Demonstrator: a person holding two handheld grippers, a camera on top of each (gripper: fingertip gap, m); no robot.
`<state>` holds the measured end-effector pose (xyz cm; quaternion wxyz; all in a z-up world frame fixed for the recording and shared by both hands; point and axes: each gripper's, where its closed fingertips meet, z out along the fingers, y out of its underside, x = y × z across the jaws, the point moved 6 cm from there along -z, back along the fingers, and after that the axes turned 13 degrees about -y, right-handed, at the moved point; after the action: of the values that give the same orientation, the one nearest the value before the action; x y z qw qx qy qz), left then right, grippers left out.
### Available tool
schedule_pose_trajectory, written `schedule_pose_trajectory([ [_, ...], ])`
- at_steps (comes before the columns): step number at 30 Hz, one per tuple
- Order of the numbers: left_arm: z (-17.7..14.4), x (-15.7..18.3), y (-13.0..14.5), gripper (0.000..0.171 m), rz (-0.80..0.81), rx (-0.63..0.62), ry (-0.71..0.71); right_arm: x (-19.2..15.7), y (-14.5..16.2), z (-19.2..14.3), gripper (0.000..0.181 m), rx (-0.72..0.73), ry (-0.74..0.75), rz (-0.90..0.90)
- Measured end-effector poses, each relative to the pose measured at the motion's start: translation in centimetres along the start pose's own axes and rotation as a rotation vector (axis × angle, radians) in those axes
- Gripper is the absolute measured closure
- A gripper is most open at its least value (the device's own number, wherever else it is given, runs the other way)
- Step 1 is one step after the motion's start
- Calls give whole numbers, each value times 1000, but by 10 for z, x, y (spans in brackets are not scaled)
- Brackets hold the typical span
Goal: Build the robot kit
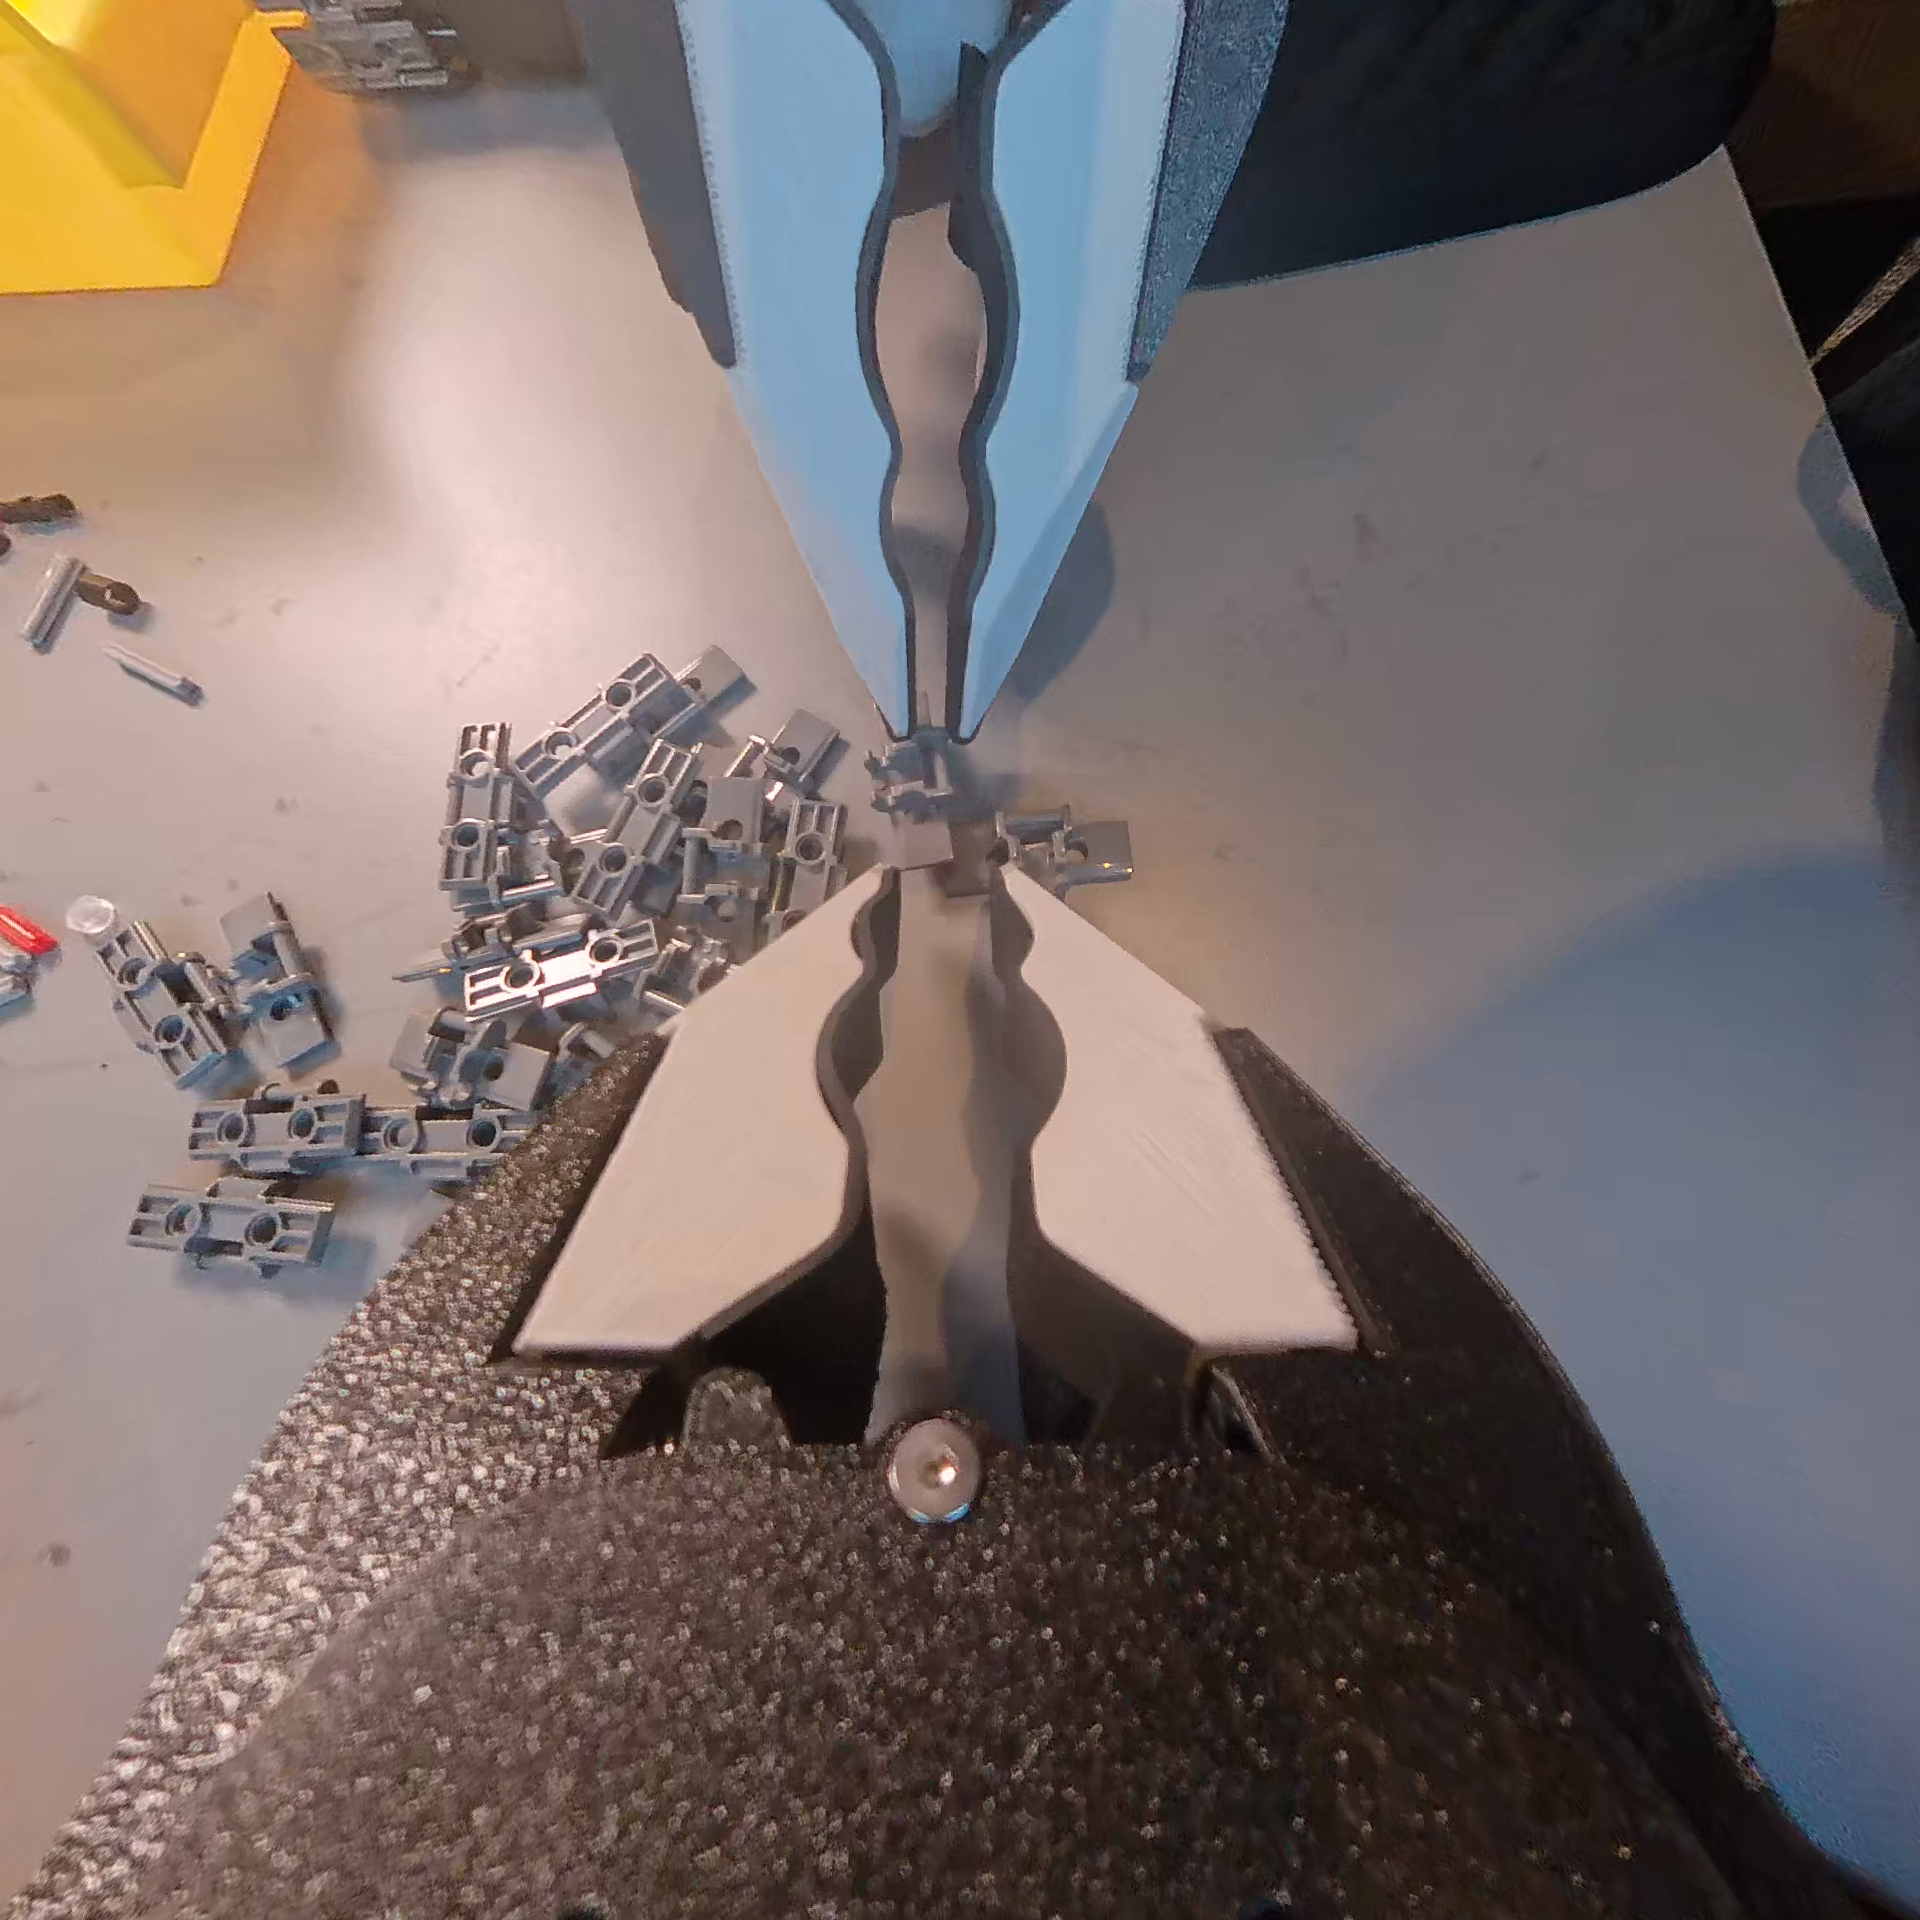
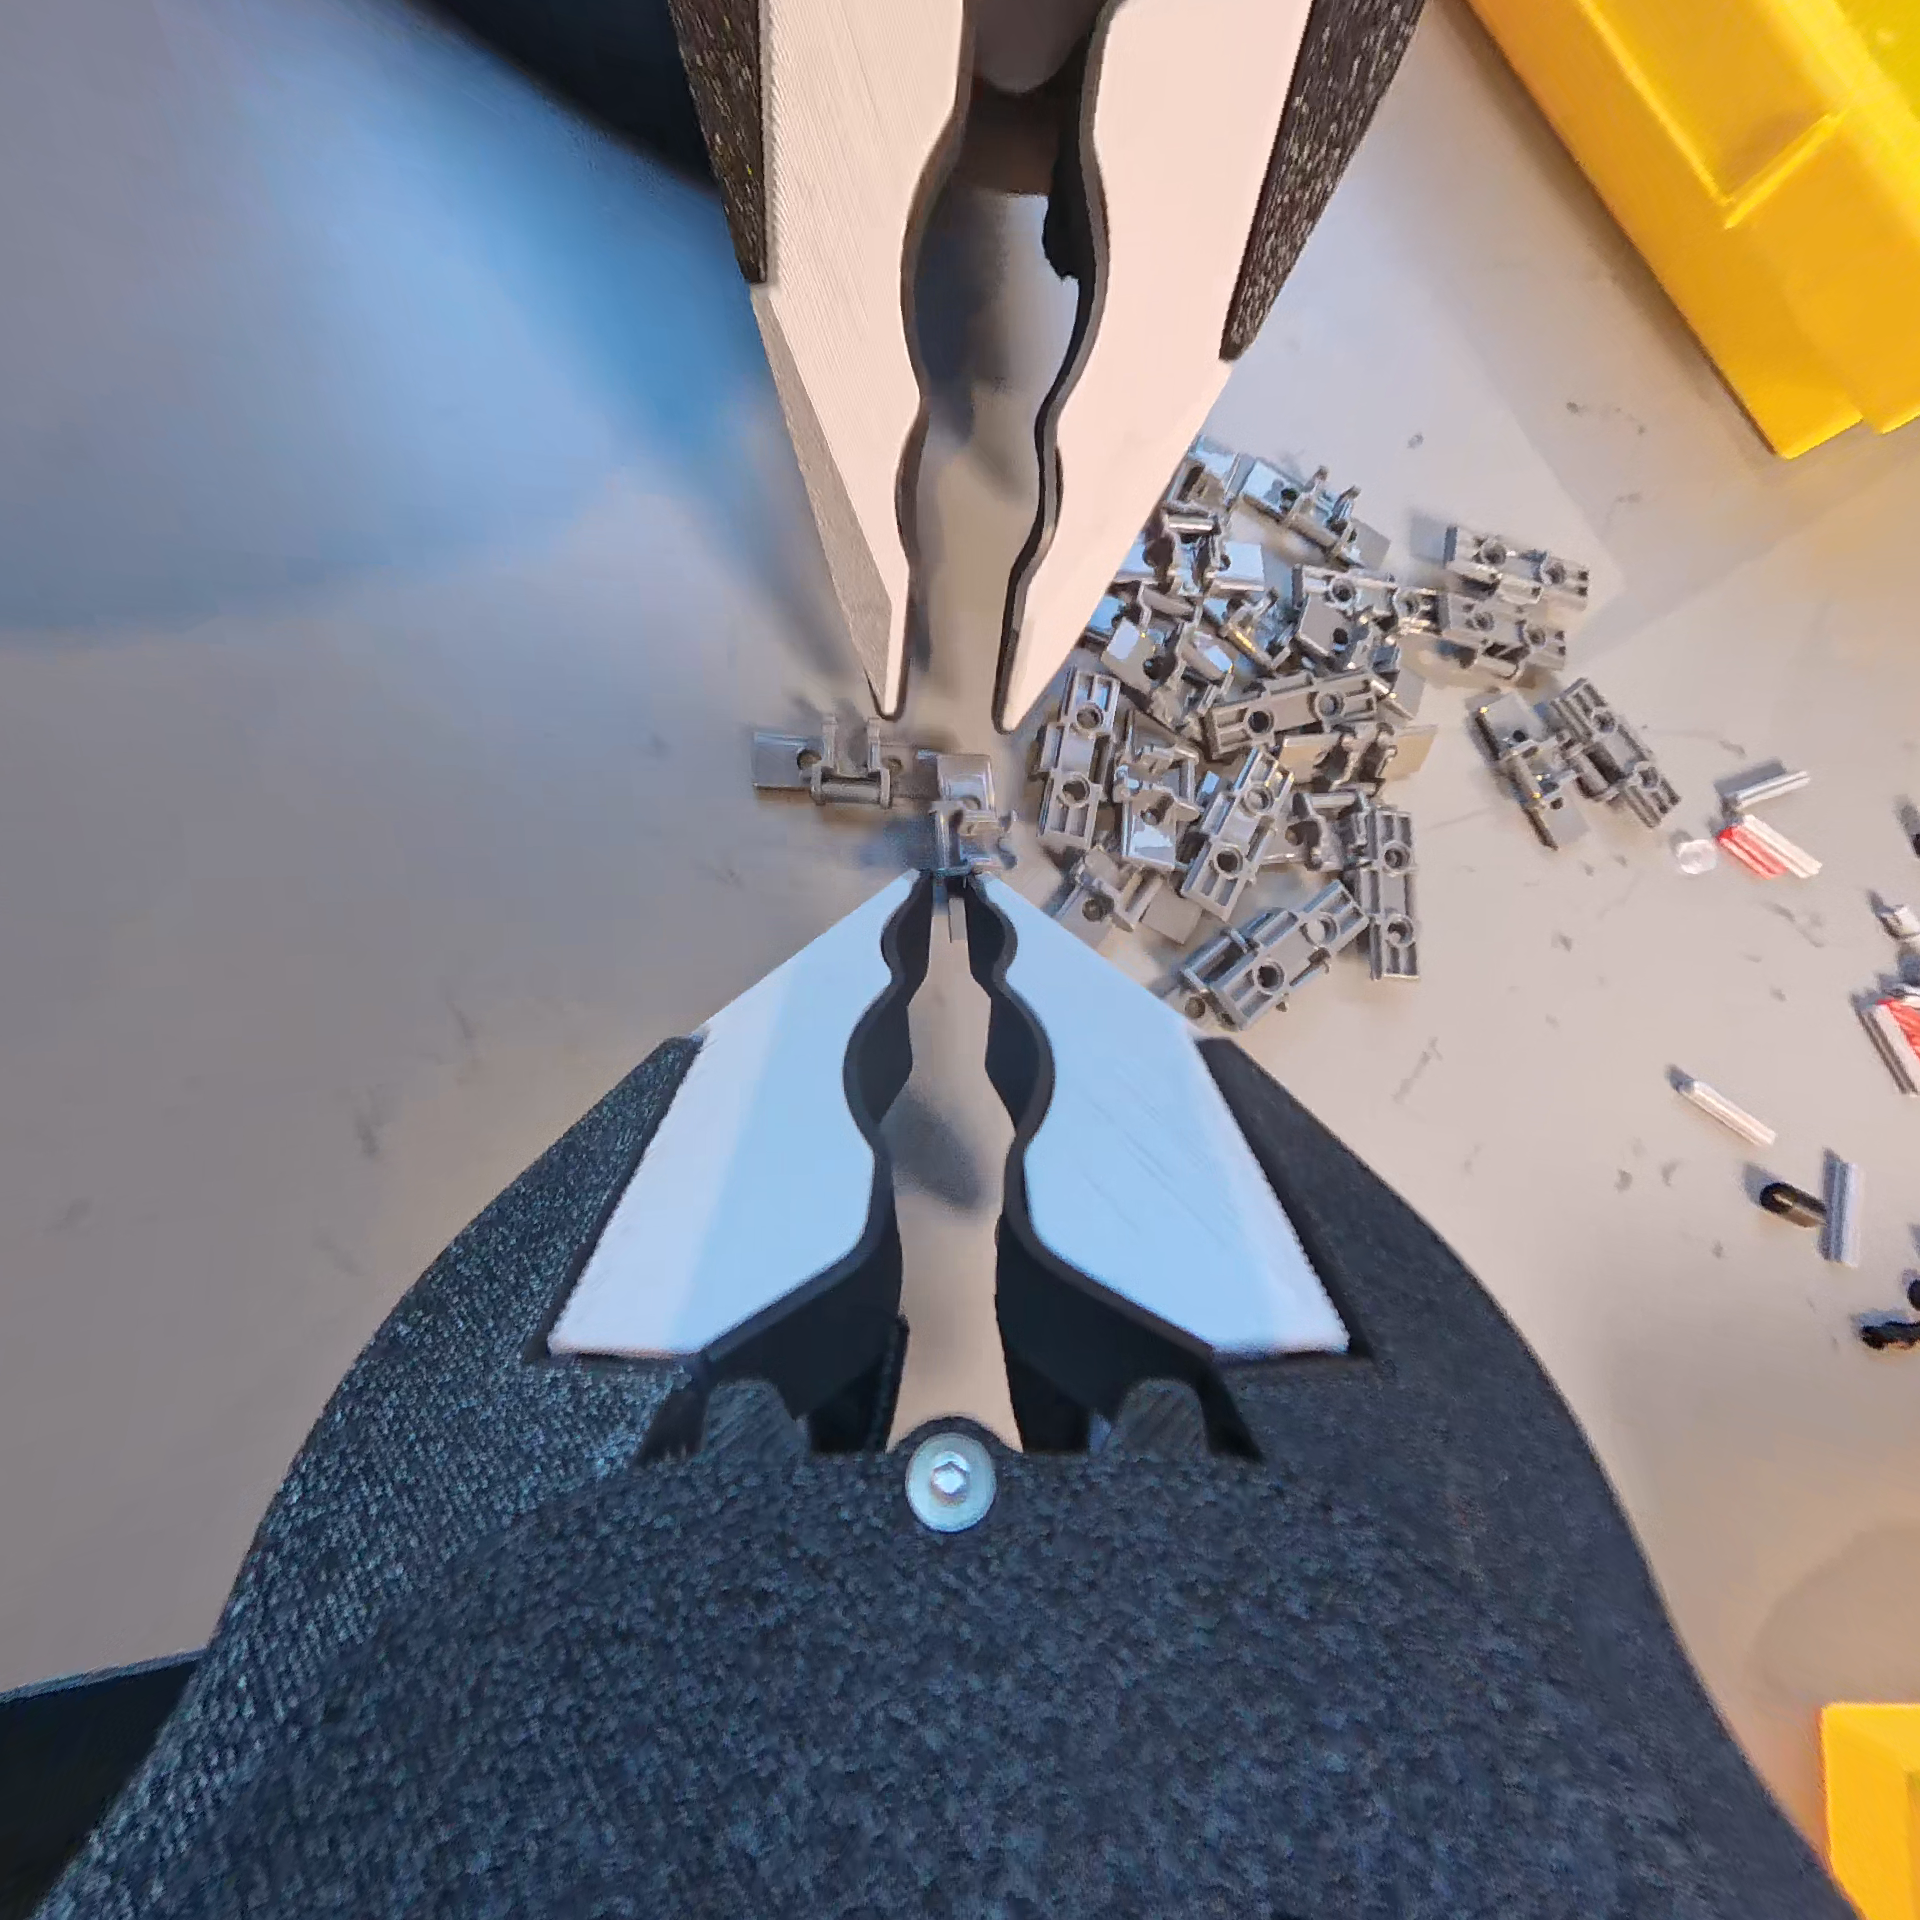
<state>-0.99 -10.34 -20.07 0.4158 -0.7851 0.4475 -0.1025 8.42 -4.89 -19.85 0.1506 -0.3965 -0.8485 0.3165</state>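
Two pairs of jaws, both mine, meet nose to nose over the grey table. Left to right in the left wrist view, there is a yellow bin far left, a few loose pins, and the pile of grey hinge pieces. Then comes my left gripper near and my right gripper far. The right gripper is clenched on one small hinge piece, held off the table just beyond its tips. The left gripper's fingers stand slightly parted at that piece's other end; whether they touch it I cannot tell. My judgement is that so thin a pinch needs firm, even pressure from the right. The left should meet the piece squarely, lest it twist out.

The right wrist view shows bare table between the left gripper's fingertips, so I read it as released. It also shows plainly a flat hinge plate lying just left of the small hinge piece. Only there does a second yellow box appear, near right. Only the left wrist view shows dark fabric far right.
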Motion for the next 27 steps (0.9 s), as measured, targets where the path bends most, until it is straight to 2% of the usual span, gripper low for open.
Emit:
schedule_pose_trajectory([
  [11,-4,-7,3,154,-20,5,-11,-2,-5,-1,175,34,-5,-13],
  [18,-5,3,3,142,19,6,47,-9,-17,2,175,100,-23,-62],
  [23,-8,4,2,159,13,14,72,-10,-21,5,175,117,-16,-86],
  [27,-9,4,2,160,15,13,72,-11,-20,7,175,115,-21,-87],
])
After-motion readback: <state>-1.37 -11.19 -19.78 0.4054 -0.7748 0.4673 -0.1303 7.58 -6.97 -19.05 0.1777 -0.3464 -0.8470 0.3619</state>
